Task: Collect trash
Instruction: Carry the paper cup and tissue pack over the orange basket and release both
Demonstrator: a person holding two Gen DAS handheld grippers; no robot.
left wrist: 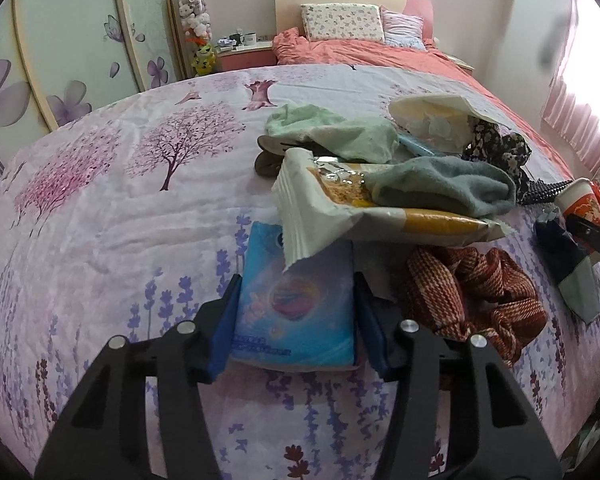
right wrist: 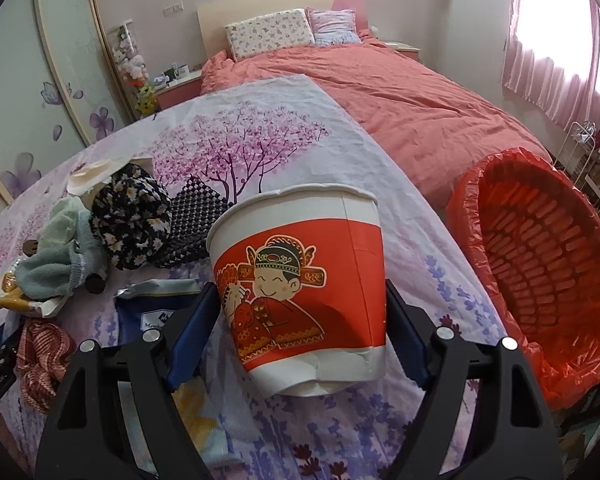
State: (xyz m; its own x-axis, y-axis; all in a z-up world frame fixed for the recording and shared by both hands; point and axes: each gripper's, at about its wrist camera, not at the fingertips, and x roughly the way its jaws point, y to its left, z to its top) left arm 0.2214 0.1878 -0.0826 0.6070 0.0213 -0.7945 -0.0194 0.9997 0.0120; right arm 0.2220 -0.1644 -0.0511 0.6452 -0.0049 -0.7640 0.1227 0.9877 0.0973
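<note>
The left gripper (left wrist: 296, 316) points steeply down at the bed (left wrist: 112, 216), which is covered by a sheet printed with pink trees and purple lavender. Its two blue-padded fingers (left wrist: 224, 320) stand on either side of a blue tissue pack (left wrist: 292, 300) that lies flat on the sheet. The left pad sits against the pack's edge and the right pad is right at the other edge, so the gripper pinches the pack across its width. A torn snack wrapper (left wrist: 340, 200) with a white crimped end overlaps the far end of the pack. A grey-green sock (left wrist: 452, 184) lies on the wrapper, a pale green cloth (left wrist: 340, 132) lies behind it, and a red-and-white woven cloth (left wrist: 472, 292) is bunched just to the right of the gripper.

The right gripper (right wrist: 300, 316) also tilts downward, and it holds a red-and-white paper cup (right wrist: 300, 280) printed with a cartoon figure. The pads press on both sides of the cup, which is raised above the sheet and leans with its open mouth away from the camera. Its base looks dented. To the right of the cup, beside the bed, stands a basket lined with a red trash bag (right wrist: 540, 264), its mouth open. To the left of the cup lie a dark floral cloth (right wrist: 128, 224) and a black checked item (right wrist: 196, 220).
</note>
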